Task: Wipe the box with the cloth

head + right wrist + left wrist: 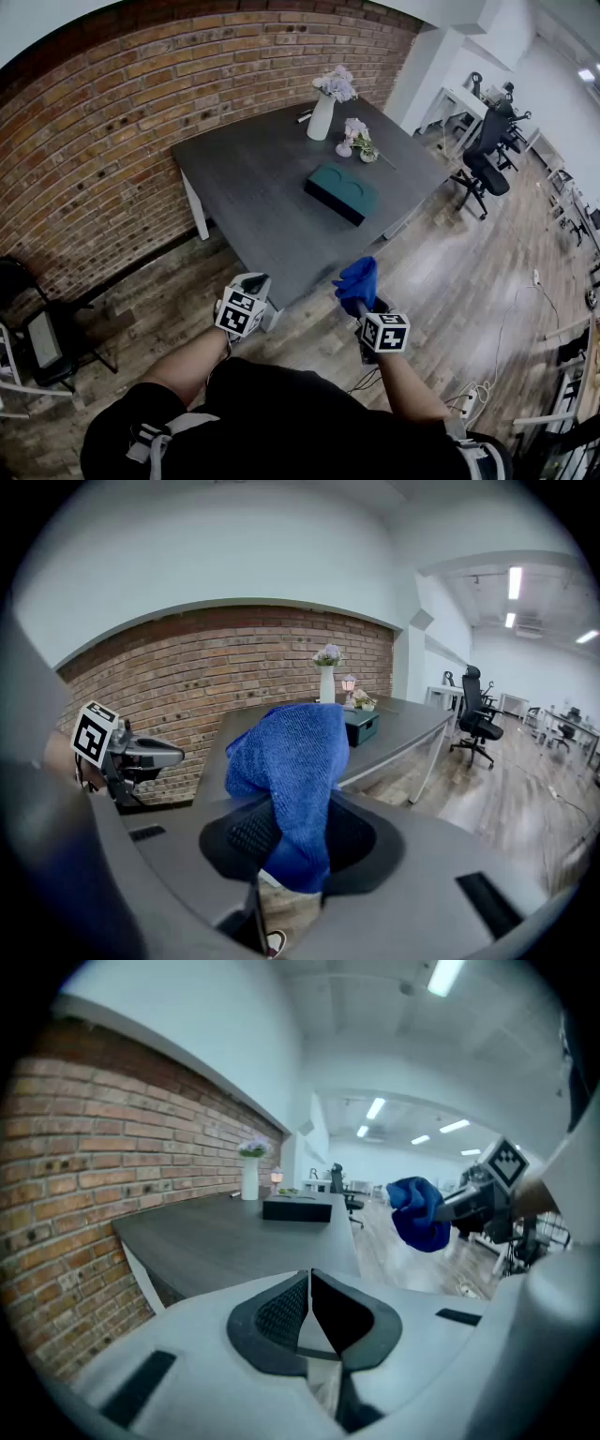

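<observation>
gripping soft, limp cloth (pixel 286 757), your right gripper (pixel 298 846) clamps its bunched middle. left gripper (pixel 310 1309) closed, empty. box (pixel 341 192) sits frame centre on table (pixel 244 178): rigid, likely light, may slide when wiped.

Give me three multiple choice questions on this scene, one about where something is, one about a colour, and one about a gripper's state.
1. Where is the box?
A. on the table
B. under it
C. held in the air

2. What colour is the cloth?
A. white
B. red
C. blue

3. How do the jaws of the left gripper stand?
A. wide apart
B. together with nothing between them
C. closed on the cloth

Answers:
1 A: the head view shows the box lying flat on the tabletop.
2 C: the cloth is bright blue in all three views.
3 B: the left gripper view shows its pads meeting with nothing in them, and the cloth is in the right gripper.
</observation>
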